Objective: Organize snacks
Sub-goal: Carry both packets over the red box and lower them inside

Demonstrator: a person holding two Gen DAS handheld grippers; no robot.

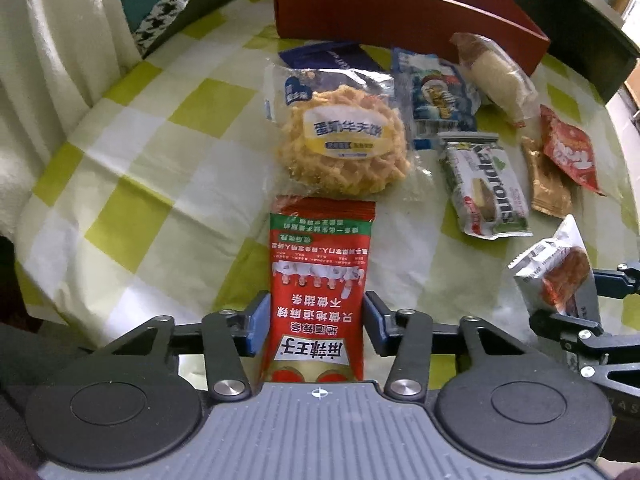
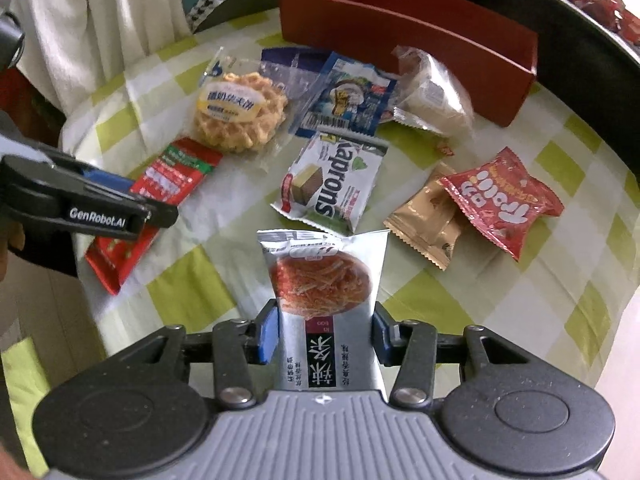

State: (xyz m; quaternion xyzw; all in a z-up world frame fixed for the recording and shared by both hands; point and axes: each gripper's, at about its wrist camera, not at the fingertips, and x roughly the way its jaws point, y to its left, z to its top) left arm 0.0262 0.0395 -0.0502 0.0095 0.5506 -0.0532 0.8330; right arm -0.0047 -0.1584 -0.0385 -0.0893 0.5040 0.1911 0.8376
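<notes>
My left gripper is shut on a red spicy-strip packet, its far end by the waffle cookie pack. It also shows in the right wrist view, with the red packet in it. My right gripper is shut on a silver snack packet, held above the table; the packet shows in the left wrist view. A red box stands at the back, open; it also shows in the right wrist view.
On the green-checked tablecloth lie a Kaprons wafer pack, a blue packet, a clear-wrapped cake, a gold packet and a red Frutti packet. A dark chair back curves behind the box.
</notes>
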